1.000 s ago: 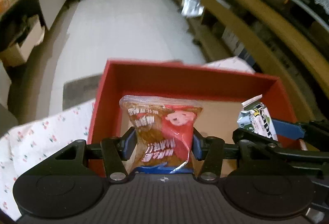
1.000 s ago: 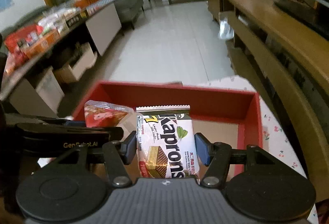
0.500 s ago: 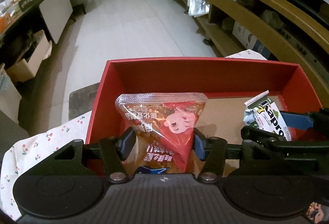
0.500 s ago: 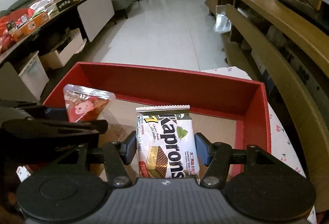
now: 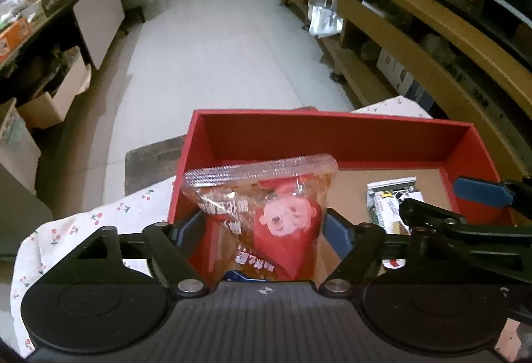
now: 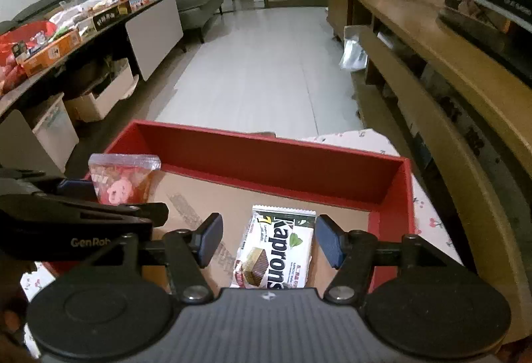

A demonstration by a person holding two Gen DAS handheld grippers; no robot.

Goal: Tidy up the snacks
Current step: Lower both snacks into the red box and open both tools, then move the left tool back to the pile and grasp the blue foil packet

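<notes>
Blue-padded black left gripper (image 5: 262, 231): jaws opening, pads standing just off both sides of the clear-and-red plastic snack pouch with a pink cartoon face (image 5: 266, 216); pouch upright between them, not squeezed.
Blue-padded black right gripper (image 6: 269, 238): jaws opening, spread wider than the white foil wafer packet printed "Kaprons" (image 6: 276, 248); gap visible on both sides, nothing pinched.
Snack pouch, place: inside the red box, against its left wall, clear sealed top edge uppermost; lower end hidden behind the gripper body, so contact with the floor cannot be told.
Wafer packet, place: lying flat on the box floor, right half, lengthwise away from the camera, serrated end toward the far wall; well apart from the pouch.
Shallow red cardboard box with a brown card floor (image 6: 392, 193): open-topped, holding both snacks; bare floor between them.
White cloth with small red cherry print (image 5: 99, 216): under the box, showing at its left and right edges.
Pale tiled floor (image 5: 216, 47): beyond the box, running to a far doorway.
Long wooden shelf unit (image 6: 432, 63): along the right side of the room.
Dark counter crowded with boxes and packets (image 6: 66, 30): along the left side.
</notes>
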